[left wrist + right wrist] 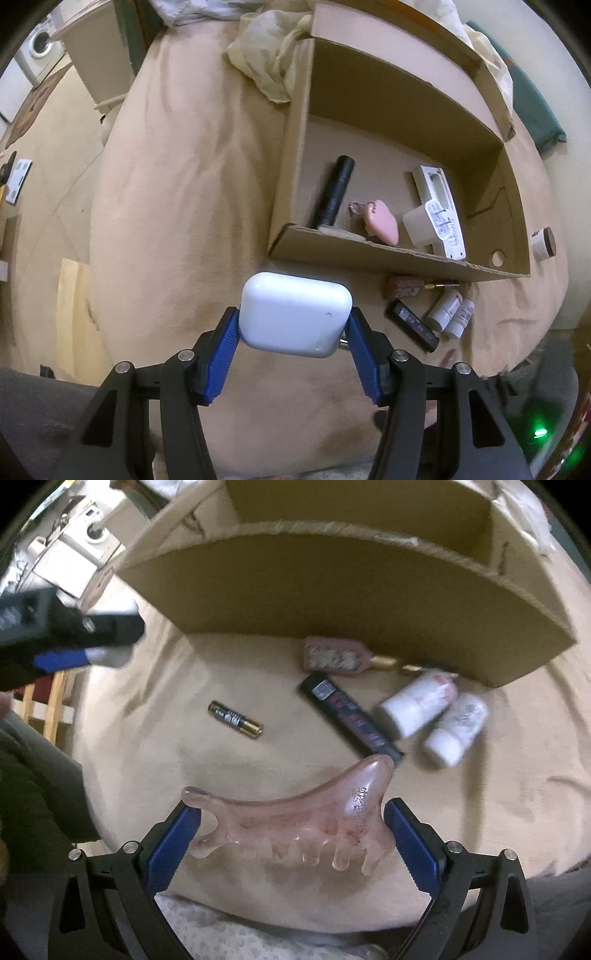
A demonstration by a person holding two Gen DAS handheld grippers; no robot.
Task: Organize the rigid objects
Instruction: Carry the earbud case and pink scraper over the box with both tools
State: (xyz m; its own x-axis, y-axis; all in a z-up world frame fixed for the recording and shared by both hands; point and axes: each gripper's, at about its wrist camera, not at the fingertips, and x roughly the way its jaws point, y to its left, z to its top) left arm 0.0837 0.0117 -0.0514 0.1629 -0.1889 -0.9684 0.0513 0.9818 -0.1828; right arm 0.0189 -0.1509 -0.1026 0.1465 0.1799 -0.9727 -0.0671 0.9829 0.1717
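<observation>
L gripper [293,325] pinches the white earbud case [295,314] by its 2 sides, held clear of the bed just outside the cardboard box [399,258] near wall, prob. to drop in. R gripper [291,830] clamps the pink comb [295,823] end-to-end, teeth free, above the bed's near edge.

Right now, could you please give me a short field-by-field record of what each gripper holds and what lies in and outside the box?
left gripper: shut on white case
right gripper: shut on pink comb
cardboard box: holds black cylinder, pink item, white device
on blanket outside box: battery, black bar, two white bottles, small brush
</observation>
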